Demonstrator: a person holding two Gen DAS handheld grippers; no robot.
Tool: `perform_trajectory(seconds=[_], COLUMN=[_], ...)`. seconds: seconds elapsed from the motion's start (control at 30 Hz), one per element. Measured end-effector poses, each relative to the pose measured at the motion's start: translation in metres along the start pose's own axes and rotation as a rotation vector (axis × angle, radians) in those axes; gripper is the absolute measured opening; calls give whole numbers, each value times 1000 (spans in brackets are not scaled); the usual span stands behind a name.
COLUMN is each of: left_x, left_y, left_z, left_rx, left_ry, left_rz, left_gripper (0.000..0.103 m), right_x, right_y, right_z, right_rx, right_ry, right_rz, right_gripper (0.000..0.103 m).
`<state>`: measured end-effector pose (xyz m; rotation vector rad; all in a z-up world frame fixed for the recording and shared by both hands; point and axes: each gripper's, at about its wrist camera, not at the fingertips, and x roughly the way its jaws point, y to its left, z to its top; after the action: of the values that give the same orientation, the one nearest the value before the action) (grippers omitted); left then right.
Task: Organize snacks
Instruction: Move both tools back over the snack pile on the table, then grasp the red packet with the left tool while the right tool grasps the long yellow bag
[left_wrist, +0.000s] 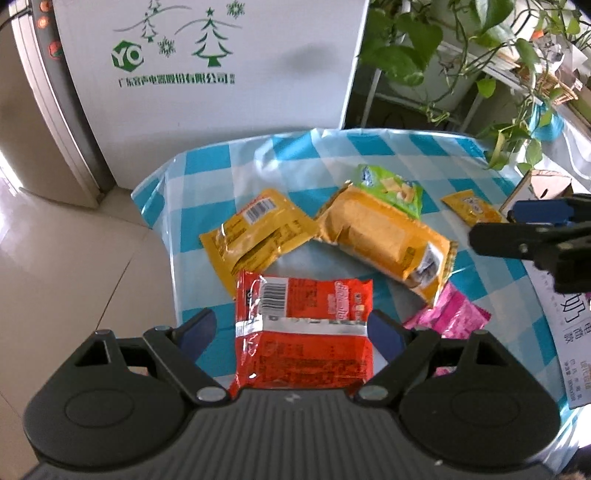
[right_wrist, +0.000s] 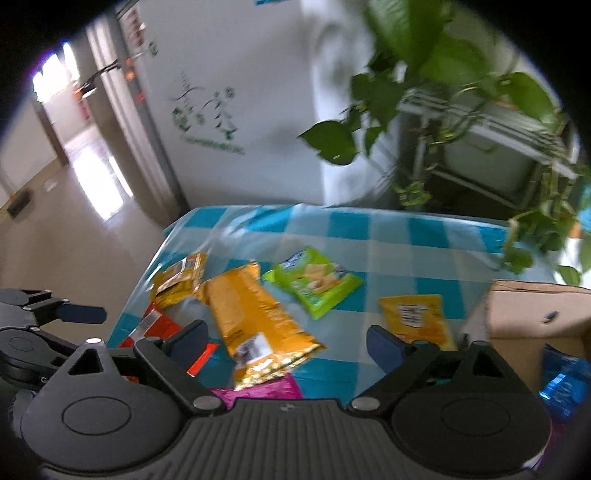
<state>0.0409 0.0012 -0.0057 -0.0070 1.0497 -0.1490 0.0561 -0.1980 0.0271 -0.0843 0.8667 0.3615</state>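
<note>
My left gripper (left_wrist: 291, 328) straddles the red snack packet (left_wrist: 303, 332), jaws wide, right pad maybe touching. Right gripper (right_wrist: 286, 341) hangs wide and empty. That slick foil could squirt out when I squeeze, or I'd snag the pink packet (left_wrist: 450, 314) just beside it.

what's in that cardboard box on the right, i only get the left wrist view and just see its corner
observer: a blue packet lies in the cardboard box.
operator: ok and is the right claw holding anything
observer: no, the right claw is open and empty, over the near end of the long yellow packet.
operator: what about the green one, it's half hidden for me
observer: the green packet lies flat and face up on the cloth, biscuits pictured on it.
</note>
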Motion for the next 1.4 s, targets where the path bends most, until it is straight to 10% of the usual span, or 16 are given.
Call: perform_trajectory(seconds=[0.67, 0.9, 1.4], left_x=[29, 36, 54], left_y=[-1, -10, -15], left_z=[-3, -4, -9], left_rx=[67, 100, 117], left_ry=[52, 50, 38], left_rz=[-53, -58, 6], left_gripper=[92, 96, 103], right_x=[80, 83, 64], right_y=[29, 25, 3], right_z=[6, 3, 7], right_rx=[-91, -71, 64], right_ry=[128, 147, 150], right_rz=[12, 7, -3], right_gripper=[88, 67, 63])
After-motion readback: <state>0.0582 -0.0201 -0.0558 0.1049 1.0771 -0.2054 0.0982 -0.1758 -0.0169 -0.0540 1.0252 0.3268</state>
